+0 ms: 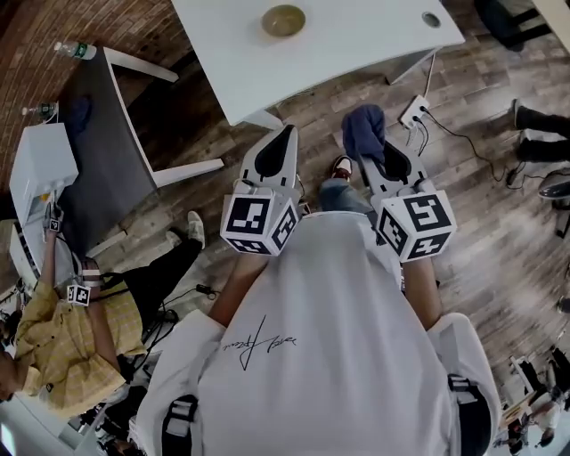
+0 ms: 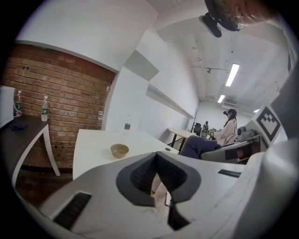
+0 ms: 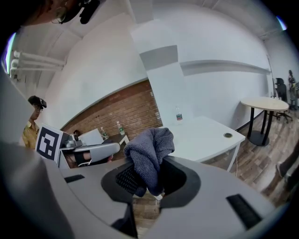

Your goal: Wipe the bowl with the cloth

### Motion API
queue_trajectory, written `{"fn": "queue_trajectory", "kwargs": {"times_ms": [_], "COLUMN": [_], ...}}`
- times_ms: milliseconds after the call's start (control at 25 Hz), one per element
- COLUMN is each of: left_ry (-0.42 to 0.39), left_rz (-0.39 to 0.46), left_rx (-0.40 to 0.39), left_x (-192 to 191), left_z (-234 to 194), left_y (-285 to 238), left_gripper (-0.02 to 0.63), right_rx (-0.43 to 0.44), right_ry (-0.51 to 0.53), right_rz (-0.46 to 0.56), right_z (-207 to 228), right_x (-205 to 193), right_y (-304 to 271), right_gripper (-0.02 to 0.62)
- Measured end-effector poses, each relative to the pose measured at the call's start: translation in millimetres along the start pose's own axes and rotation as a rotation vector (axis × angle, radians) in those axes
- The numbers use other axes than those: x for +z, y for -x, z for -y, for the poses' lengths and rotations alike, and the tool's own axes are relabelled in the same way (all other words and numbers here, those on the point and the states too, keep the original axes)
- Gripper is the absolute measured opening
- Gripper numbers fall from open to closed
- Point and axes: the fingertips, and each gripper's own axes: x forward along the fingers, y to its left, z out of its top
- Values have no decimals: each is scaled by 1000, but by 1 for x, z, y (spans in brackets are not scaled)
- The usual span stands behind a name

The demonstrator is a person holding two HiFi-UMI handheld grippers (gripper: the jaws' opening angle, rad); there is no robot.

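A tan bowl (image 1: 283, 20) sits on the white table (image 1: 356, 40) ahead of me; in the left gripper view the bowl (image 2: 119, 150) is small and far off. My left gripper (image 1: 283, 142) is shut with nothing between its jaws, held over the floor short of the table. My right gripper (image 1: 378, 151) is shut on a dark blue cloth (image 1: 364, 130), which bunches up above the jaws in the right gripper view as the cloth (image 3: 150, 154). Both grippers hang in front of my chest, side by side.
A dark side table (image 1: 102, 151) with bottles (image 1: 74, 50) stands at the left. A person in a yellow shirt (image 1: 53, 343) crouches at lower left. A power strip (image 1: 415, 112) and cables lie on the wood floor to the right of the table leg.
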Motion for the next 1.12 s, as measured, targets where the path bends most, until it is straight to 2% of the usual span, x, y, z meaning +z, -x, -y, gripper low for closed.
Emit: {"fn": "queue_trajectory", "kwargs": {"times_ms": [240, 440, 800, 1120], "left_ry": [-12, -24, 6, 23], "left_rz": [-46, -23, -21, -17], "left_rx": [-42, -22, 58, 74], "left_x": [-13, -3, 1, 7], "left_z": [39, 51, 40, 23], "left_y": [-35, -58, -68, -83], "left_gripper": [-3, -3, -3, -5], "right_rx": [48, 82, 139, 174], "right_ry": [6, 10, 0, 19], "right_rz": [-19, -24, -28, -57], "right_z": [29, 47, 58, 55], "right_x": [7, 12, 21, 25], "right_y": [-7, -11, -21, -40], "right_gripper": [81, 81, 83, 83]}}
